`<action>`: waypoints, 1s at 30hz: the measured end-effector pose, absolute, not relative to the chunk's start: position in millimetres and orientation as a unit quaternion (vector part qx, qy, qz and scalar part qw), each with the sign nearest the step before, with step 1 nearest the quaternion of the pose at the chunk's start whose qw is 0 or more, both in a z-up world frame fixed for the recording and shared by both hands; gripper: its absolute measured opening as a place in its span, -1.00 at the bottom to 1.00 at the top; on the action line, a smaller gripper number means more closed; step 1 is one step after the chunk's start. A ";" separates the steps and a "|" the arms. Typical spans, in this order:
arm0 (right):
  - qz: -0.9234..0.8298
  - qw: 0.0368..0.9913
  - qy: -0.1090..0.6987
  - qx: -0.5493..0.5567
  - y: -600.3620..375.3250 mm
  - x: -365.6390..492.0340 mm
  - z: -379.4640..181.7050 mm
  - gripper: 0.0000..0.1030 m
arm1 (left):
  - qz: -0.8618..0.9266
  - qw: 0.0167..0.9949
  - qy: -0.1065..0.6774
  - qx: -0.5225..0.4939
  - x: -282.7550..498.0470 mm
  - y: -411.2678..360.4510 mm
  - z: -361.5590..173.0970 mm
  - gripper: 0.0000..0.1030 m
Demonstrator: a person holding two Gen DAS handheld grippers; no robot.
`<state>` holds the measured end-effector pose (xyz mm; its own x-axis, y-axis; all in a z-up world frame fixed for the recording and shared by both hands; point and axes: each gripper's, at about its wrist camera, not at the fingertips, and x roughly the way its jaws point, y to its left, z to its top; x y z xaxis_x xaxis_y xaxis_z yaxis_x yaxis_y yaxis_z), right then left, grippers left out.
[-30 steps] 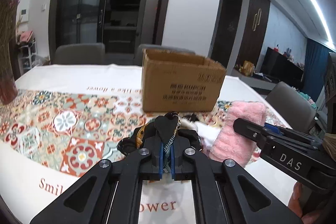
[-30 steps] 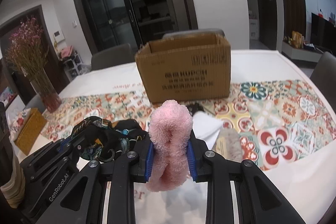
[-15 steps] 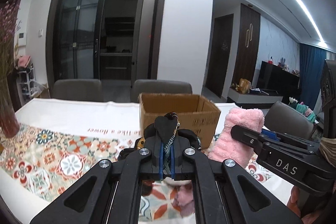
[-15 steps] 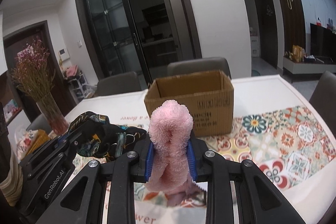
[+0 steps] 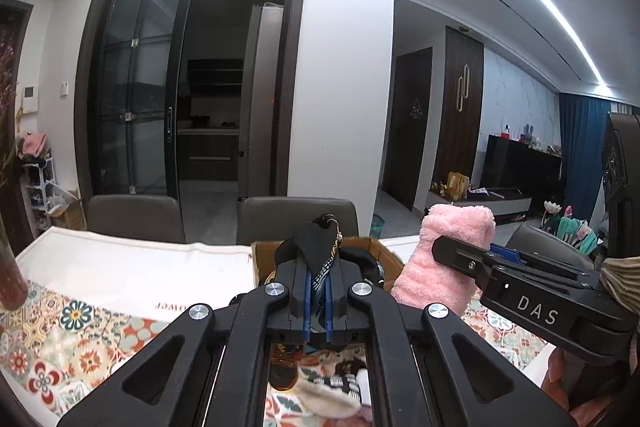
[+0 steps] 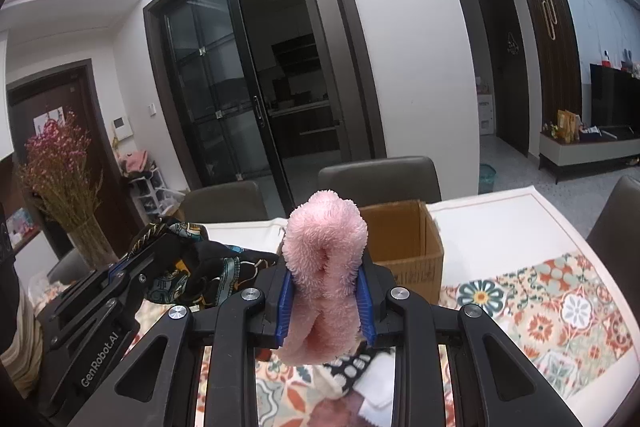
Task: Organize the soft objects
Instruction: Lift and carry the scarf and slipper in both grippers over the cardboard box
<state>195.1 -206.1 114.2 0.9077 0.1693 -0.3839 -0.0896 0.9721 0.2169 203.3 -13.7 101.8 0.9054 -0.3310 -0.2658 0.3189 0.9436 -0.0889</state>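
Observation:
My left gripper (image 5: 318, 301) is shut on a black patterned scarf (image 5: 320, 251), held up in the air; the scarf also shows in the right wrist view (image 6: 192, 267). My right gripper (image 6: 325, 301) is shut on a fluffy pink towel (image 6: 326, 259), also lifted; the towel shows in the left wrist view (image 5: 444, 267). The open cardboard box (image 6: 404, 247) stands on the table just beyond both grippers, partly hidden behind the held items. Its rim shows in the left wrist view (image 5: 262, 259). Other soft items (image 6: 352, 371) lie on the table below the grippers.
The table carries a white cloth with a patterned tile runner (image 6: 552, 307). A vase of dried pink flowers (image 6: 60, 179) stands at the left. Grey chairs (image 6: 380, 179) line the far side. A beige item (image 5: 328, 399) lies under the left gripper.
Both grippers have risen with their loads and moved toward the box. The box now sits lower in both views, partly behind the scarf and the towel.

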 end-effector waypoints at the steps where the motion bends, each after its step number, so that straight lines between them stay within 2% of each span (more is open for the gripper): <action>1: 0.066 0.972 0.203 0.097 -207.4 198.4 116.8 -0.45 | -0.167 0.976 0.138 -0.020 206.8 -15.3 104.5 -0.87; 30: 0.035 0.974 0.218 0.044 -243.4 323.9 148.9 -0.45 | -0.171 0.973 0.152 0.005 343.1 -73.5 142.1 -0.87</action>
